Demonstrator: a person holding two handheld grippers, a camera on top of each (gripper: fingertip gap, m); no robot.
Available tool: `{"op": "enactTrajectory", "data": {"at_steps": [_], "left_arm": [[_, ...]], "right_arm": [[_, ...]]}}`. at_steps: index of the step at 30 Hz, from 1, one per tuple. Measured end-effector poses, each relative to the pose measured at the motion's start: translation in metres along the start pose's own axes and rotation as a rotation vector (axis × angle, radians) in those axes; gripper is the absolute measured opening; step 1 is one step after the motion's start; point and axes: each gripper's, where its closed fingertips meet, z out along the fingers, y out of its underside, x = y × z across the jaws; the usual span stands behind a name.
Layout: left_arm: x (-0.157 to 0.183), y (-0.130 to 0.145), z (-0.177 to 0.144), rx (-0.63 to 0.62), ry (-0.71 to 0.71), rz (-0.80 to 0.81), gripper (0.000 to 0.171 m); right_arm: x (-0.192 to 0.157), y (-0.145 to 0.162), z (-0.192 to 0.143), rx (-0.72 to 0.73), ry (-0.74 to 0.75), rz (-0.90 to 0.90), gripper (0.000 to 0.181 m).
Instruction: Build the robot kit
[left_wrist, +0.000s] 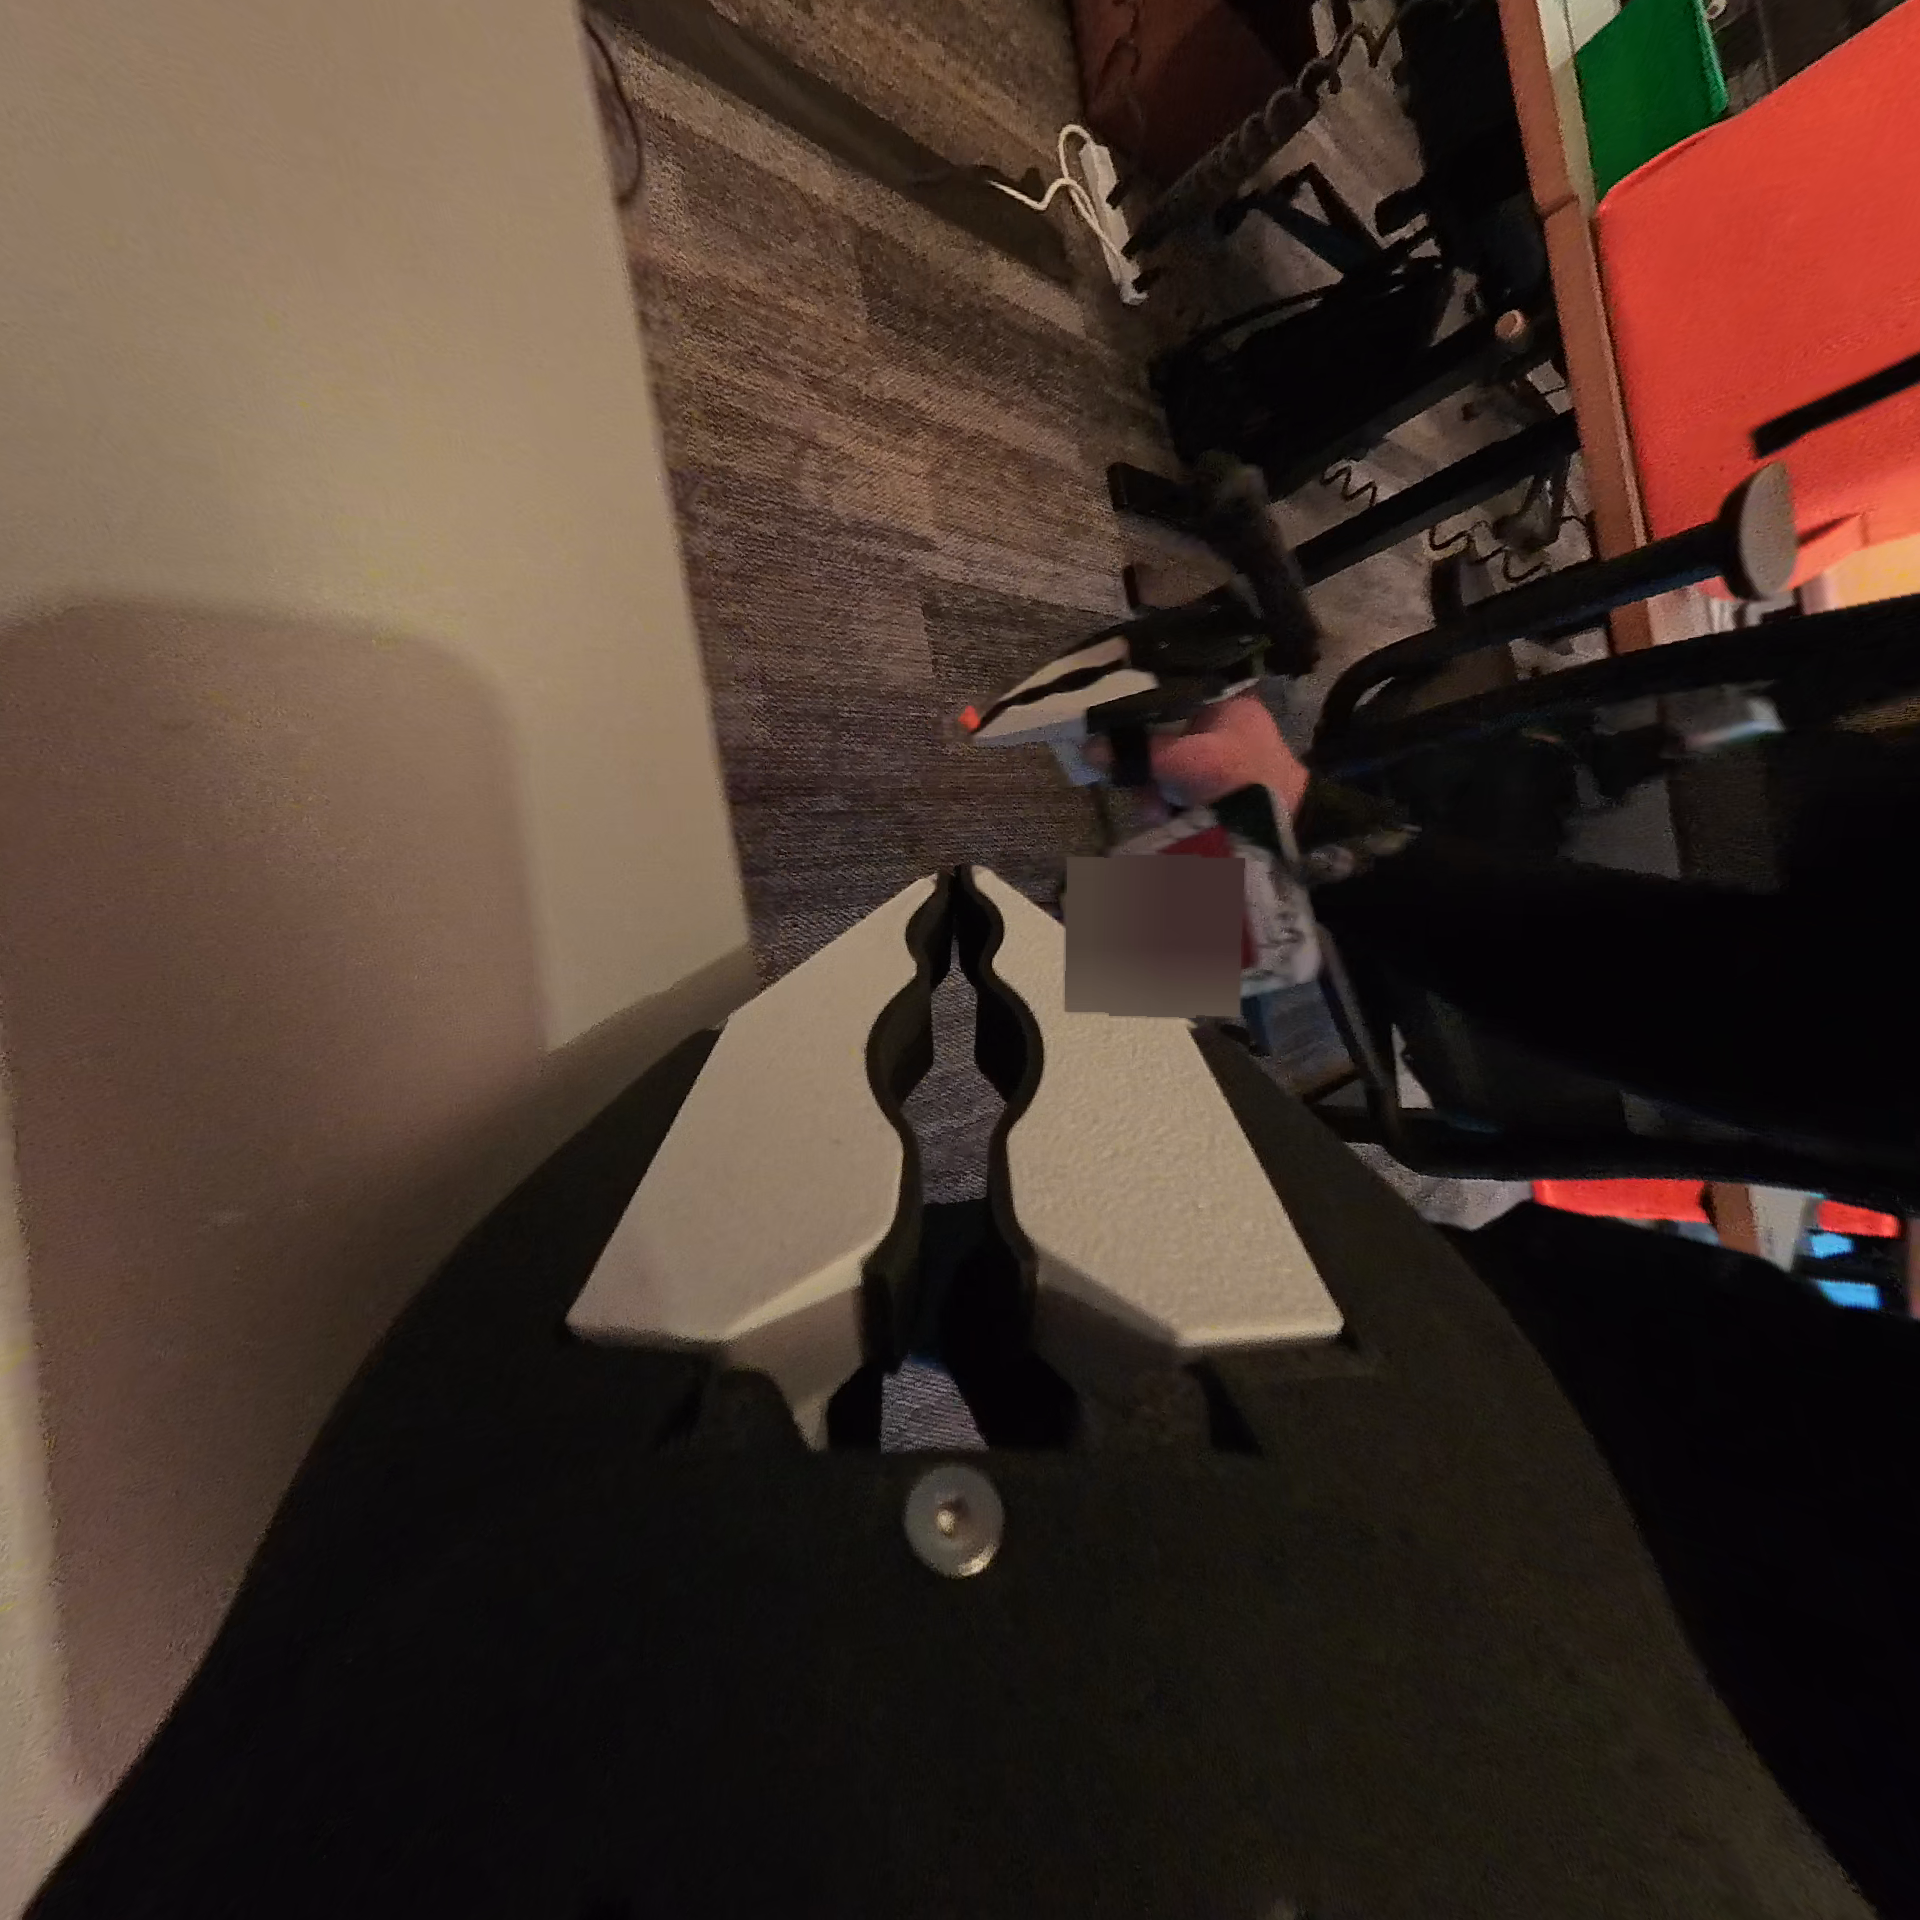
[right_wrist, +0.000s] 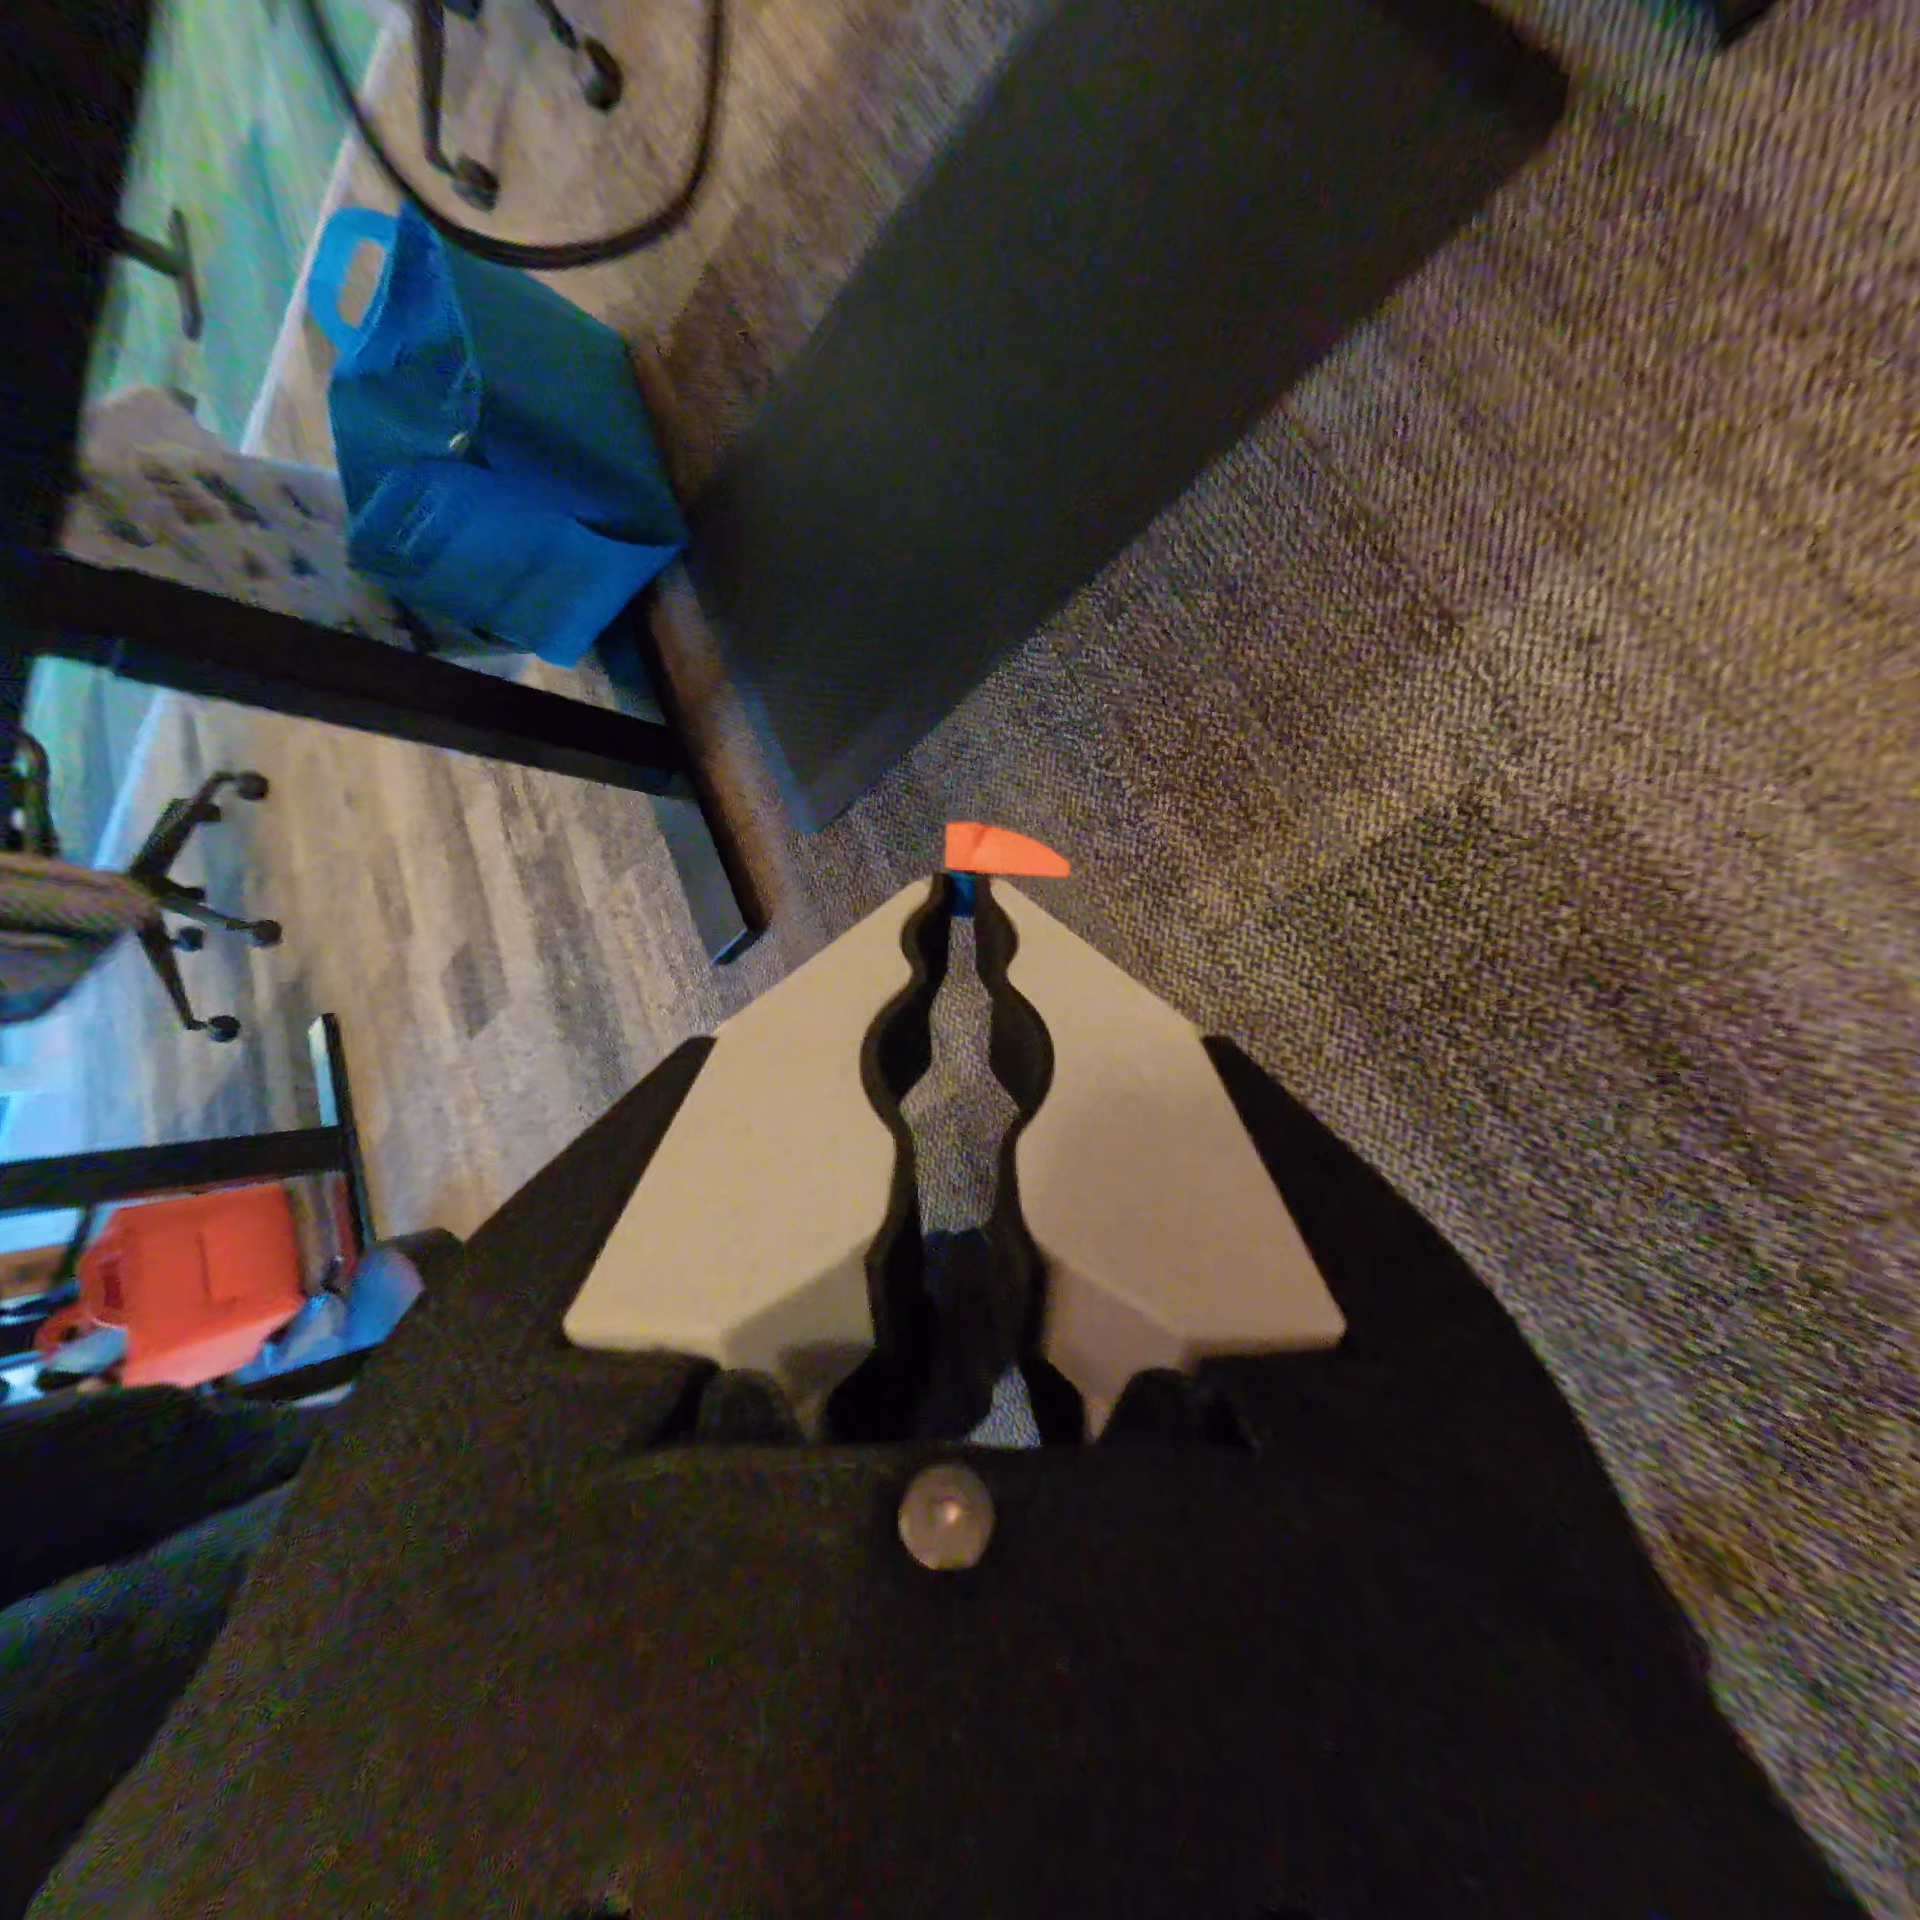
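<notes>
My left gripper (left_wrist: 958, 885) is shut and holds nothing. It hangs over grey carpet (left_wrist: 883, 520), beside a pale flat surface (left_wrist: 312, 416) on its left. My right gripper (right_wrist: 964, 899) is shut on a small orange wedge-shaped piece (right_wrist: 1003, 852) with a blue part (right_wrist: 963, 891) pinched between the tips. It points down at carpet (right_wrist: 1455, 727), close to the corner of a dark grey panel (right_wrist: 1039, 364). The left wrist view also shows the right gripper (left_wrist: 987, 722) farther off with the orange piece (left_wrist: 968, 717) at its tip, held by a hand (left_wrist: 1226, 764).
A blue fabric bin (right_wrist: 488, 447), black table legs (right_wrist: 364, 675), an office chair base (right_wrist: 197, 904) and an orange bin (right_wrist: 197, 1278) stand left of the right gripper. In the left wrist view, orange bins (left_wrist: 1766, 260), black frames (left_wrist: 1403, 395) and a white power strip (left_wrist: 1107, 208) lie to the right. The left gripper's tips are roughly 35 centimeters from the right gripper's.
</notes>
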Motion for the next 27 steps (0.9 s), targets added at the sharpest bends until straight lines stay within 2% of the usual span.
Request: {"op": "enactTrajectory", "data": {"at_steps": [2, 5, 8, 10, 14, 18, 23, 25, 27], "left_arm": [[0.023, 0.005, 0.004, -0.018, 0.017, 0.005, 0.0], [0.084, 0.023, -0.001, -0.077, 0.074, 0.102, 0.0], [0.15, 0.051, -0.034, -0.104, 0.147, 0.163, 0.0], [0.187, 0.073, -0.076, -0.082, 0.169, 0.162, 0.0], [0.234, 0.127, -0.196, 0.018, 0.128, 0.105, 0.0], [0.255, 0.195, -0.349, 0.181, -0.04, 0.028, 0.0], [0.267, 0.311, -0.535, 0.384, -0.286, -0.092, 0.0], [0.264, 0.359, -0.595, 0.44, -0.382, -0.144, 0.0], [0.258, 0.395, -0.646, 0.527, -0.428, -0.21, 0.0]], "right_arm": [[-0.033, -0.011, -0.04, 0.013, 0.008, -0.05, 0.001], [-0.089, -0.028, -0.089, 0.032, 0.017, -0.135, 0.002], [-0.155, -0.043, -0.123, 0.056, 0.015, -0.217, 0.002], [-0.208, -0.048, -0.138, 0.062, 0.003, -0.283, 0.002], [-0.348, -0.049, -0.148, 0.065, -0.084, -0.425, 0.002], [-0.521, -0.036, -0.135, 0.063, -0.235, -0.565, 0.002], [-0.767, -0.003, -0.095, 0.029, -0.557, -0.68, 0.002], [-0.85, 0.012, -0.074, -0.003, -0.664, -0.718, 0.002], [-0.919, 0.026, -0.053, -0.046, -0.74, -0.756, 0.002]]}}
